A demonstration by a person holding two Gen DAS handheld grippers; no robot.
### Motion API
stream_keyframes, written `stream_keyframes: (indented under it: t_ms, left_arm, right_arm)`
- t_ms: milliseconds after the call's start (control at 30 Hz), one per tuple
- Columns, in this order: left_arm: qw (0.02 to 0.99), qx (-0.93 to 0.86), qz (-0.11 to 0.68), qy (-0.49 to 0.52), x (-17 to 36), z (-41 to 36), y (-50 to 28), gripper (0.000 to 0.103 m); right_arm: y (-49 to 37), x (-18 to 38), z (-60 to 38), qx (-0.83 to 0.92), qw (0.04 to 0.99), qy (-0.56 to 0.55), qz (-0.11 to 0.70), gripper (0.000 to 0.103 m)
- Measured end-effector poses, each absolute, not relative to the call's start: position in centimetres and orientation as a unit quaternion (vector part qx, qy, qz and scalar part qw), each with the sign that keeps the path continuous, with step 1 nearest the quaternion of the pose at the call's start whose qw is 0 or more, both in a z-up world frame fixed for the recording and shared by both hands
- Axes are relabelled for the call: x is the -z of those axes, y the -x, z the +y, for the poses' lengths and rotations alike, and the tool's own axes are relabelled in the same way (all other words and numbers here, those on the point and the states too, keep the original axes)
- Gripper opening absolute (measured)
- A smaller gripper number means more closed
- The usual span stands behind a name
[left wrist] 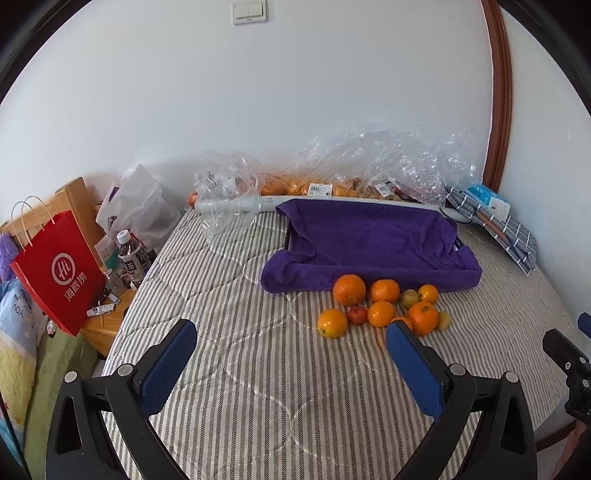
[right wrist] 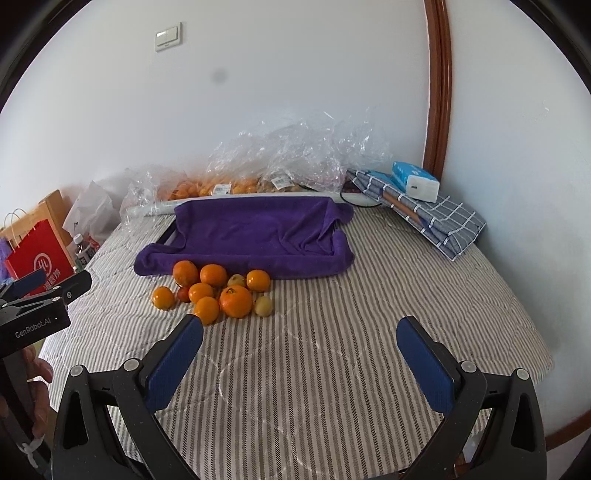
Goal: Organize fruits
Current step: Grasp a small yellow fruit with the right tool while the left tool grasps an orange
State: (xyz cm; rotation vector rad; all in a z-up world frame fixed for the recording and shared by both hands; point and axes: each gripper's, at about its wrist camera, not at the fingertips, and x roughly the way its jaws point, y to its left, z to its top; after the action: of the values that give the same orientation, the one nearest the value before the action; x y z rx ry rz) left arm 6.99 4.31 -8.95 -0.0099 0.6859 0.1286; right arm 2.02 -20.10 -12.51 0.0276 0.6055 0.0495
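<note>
A striped grey-and-white bed cover [left wrist: 236, 369] fills most of the room's near side, and a heap of fruit [left wrist: 384, 308] sits on it, just in front of the near edge of a purple towel [left wrist: 369, 243] that drapes over a shallow tray. The heap is mostly oranges, touching one another, with a big orange [left wrist: 349, 289] at the far left of the cluster and another orange [left wrist: 332, 323] set slightly apart at the near left. A small red fruit [left wrist: 357, 314] is wedged between them, and two small yellowish-green fruits [right wrist: 263, 305] lie at the right side of the pile.

The left gripper [left wrist: 291, 349] hovers over the bed cover near the fruit, its blue-padded fingers spread wide with nothing between them; its right fingertip overlaps the near edge of the heap in its own view, though I cannot tell whether it touches. The right gripper [right wrist: 299, 341] hangs further right, likewise gaping and empty, its left fingertip just near the closest orange.

Against the far wall lie crumpled clear plastic bags [left wrist: 369, 166] holding more orange fruit with price labels. To the far right rests a folded blue checked cloth [right wrist: 436, 218] with a tissue pack [right wrist: 415, 181] on top. Off the left side of the bed stands a red paper bag [left wrist: 59, 273] beside a wooden nightstand with bottles [left wrist: 131, 254]. A light switch [left wrist: 249, 11] is on the wall above.
</note>
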Motion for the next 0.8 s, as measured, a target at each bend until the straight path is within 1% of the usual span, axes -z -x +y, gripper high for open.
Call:
stream_keyframes:
  t_ms: [67,233,300,367,500,567,700,733,800]
  left_arm:
    - [0.935,-0.066,0.349,0.006,10.3,4.7,-7.7,0.101]
    - [0.921,-0.067,0.382,0.014,13.6,5.8,-9.5,0.091]
    - [0.915,-0.064,0.397,0.013,14.9,6.2,-10.1,0.080]
    - [0.910,-0.060,0.409,0.017,15.8,6.5,-10.7,0.076]
    - [0.904,-0.041,0.424,0.035,17.0,7.5,-11.6,0.075]
    - [0.903,-0.035,0.428,0.031,17.3,7.6,-11.9,0.075]
    - [0.900,-0.039,0.434,0.012,18.5,8.1,-12.4,0.075]
    - [0.898,-0.041,0.438,0.012,18.8,8.4,-12.5,0.075]
    - [0.896,-0.036,0.442,0.020,19.2,8.8,-12.7,0.075]
  right_arm:
    - [-3.4,13.9,-19.9,-0.010,0.948,-0.003,0.319,0.103]
    - [-5.2,16.5,-19.6,-0.015,0.946,-0.002,0.323,0.103]
    - [-5.9,17.4,-19.6,-0.030,0.945,-0.009,0.327,0.102]
    - [-6.5,18.1,-19.6,-0.039,0.942,-0.017,0.332,0.102]
    - [-7.8,19.6,-19.5,-0.027,0.940,-0.016,0.339,0.101]
    - [-8.5,20.2,-19.6,-0.030,0.938,-0.017,0.346,0.097]
    - [-9.9,21.2,-19.4,-0.034,0.933,-0.020,0.358,0.095]
    - [-10.5,21.6,-19.2,-0.043,0.927,-0.017,0.371,0.094]
    - [-11.5,22.2,-18.8,-0.050,0.920,-0.015,0.388,0.083]
